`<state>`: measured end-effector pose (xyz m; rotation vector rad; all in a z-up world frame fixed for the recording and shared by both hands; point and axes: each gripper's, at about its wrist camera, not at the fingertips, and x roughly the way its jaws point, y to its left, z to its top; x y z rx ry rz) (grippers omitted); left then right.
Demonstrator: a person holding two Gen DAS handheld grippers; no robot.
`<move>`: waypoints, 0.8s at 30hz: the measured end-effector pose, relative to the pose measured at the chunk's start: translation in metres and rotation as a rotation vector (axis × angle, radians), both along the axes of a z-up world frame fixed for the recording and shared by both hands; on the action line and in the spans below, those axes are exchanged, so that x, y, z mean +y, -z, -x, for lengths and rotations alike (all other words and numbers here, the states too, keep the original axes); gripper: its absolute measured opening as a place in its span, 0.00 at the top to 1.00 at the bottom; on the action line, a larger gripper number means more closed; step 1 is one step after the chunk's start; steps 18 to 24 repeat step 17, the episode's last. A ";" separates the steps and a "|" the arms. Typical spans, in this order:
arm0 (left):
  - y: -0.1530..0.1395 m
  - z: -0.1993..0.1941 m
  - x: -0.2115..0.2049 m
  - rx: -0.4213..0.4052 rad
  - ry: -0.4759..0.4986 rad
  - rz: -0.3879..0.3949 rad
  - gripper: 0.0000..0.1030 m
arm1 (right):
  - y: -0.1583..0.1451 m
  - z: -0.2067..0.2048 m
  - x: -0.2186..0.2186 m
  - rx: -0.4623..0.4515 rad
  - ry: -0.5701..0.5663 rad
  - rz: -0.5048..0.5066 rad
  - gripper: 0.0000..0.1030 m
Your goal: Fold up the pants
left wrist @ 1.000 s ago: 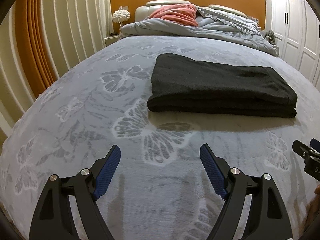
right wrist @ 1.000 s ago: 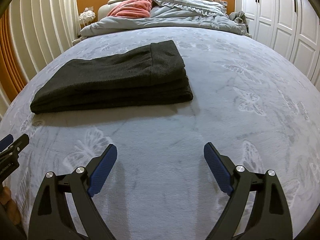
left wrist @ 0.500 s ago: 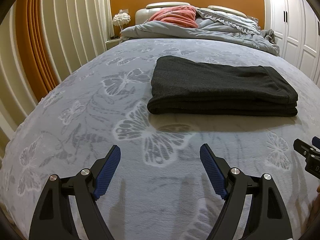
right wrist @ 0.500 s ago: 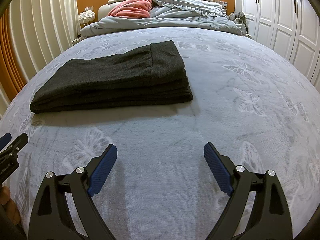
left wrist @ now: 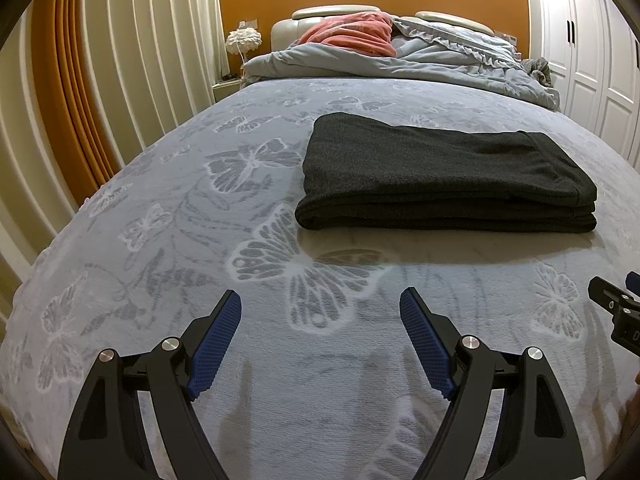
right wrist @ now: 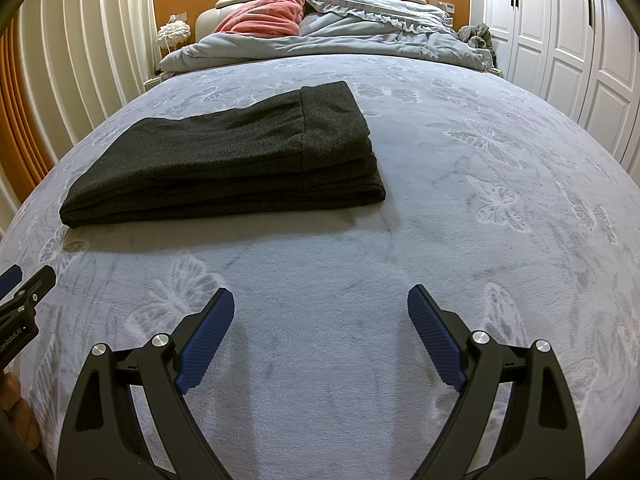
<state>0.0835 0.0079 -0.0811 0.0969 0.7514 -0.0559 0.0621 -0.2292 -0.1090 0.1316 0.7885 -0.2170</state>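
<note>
Dark pants (left wrist: 444,176) folded, mid-bed on butterfly blanket (left wrist: 160,240), ahead of both tools, long axis crosswise. Left gripper (left wrist: 321,334), right gripper (right wrist: 321,334) spread wide, empty (neither clearly nearer), well short of stack.

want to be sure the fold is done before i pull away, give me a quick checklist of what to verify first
1. Pants folded into one compact stack: ok, layered rectangle with even near edges.
2. Pants resting flat on the blanket, away from its edge: ok.
3. Left gripper free of fabric: ok, open, nothing between the pads.
4. Right gripper free of fabric: ok, open and empty.
5. Both grippers apart from the pants: ok, bare blanket lies between.
6. Far side of the stack tidy: cannot tell, hidden from both views.
</note>
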 end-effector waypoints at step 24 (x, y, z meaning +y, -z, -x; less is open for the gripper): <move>0.001 -0.006 0.005 0.027 -0.018 -0.002 0.33 | 0.000 -0.001 0.000 0.000 -0.001 0.000 0.16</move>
